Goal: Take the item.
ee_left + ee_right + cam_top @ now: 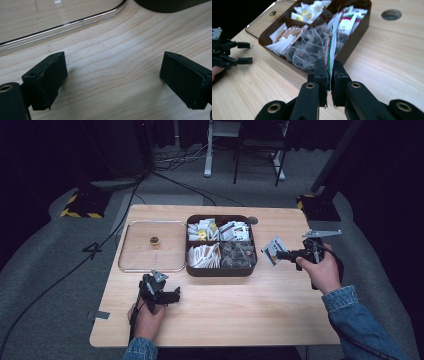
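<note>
White-and-green paper sachet [331, 40] sits pinched in the right gripper [283, 254] at frame right, lifted beside the brown compartment box [220, 272]; next, probably placing. Left gripper [173, 296] gapes empty.

Clear lid [150, 254]: flat on the table, just left of the brown box, small brass knob [154, 241] at its middle.
Table [240, 310]: light wood, round hole [252, 220] near its far edge.
Floor: grey carpet, black cables [75, 265], yellow-black striped stand base [82, 205] at left.
</note>
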The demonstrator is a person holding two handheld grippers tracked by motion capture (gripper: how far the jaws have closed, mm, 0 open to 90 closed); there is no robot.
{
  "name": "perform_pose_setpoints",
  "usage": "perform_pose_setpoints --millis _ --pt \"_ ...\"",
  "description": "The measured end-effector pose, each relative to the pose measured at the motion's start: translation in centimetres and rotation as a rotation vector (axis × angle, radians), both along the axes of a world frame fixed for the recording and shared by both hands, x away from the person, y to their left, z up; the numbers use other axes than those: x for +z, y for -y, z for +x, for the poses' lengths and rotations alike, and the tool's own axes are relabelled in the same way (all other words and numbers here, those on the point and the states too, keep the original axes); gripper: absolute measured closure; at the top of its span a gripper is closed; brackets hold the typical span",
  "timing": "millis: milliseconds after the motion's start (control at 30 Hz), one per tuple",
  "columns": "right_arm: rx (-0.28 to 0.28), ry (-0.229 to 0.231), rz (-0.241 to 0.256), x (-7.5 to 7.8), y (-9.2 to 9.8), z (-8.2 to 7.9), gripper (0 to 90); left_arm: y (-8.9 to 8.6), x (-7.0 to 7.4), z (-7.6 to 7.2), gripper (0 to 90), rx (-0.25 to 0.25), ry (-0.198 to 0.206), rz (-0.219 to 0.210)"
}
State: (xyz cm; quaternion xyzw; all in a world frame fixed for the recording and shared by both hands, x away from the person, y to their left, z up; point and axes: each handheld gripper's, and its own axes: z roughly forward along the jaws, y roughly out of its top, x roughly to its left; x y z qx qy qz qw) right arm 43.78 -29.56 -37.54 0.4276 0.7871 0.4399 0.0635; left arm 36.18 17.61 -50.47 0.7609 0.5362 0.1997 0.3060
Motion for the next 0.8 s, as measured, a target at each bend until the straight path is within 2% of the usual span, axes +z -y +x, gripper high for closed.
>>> perform_pose_setpoints --millis 367,800 --pt "-0.029 -0.067 -0.047 -3.4 1.0 -0.2 85.4 0.0 0.0 0.0 7.9 0.000 0.000 0.000" --pt "-0.048 -0.143 -0.056 -6.5 1.5 0.1 85.4 0.0 0.0 0.0 7.9 0.000 0.001 0.000"
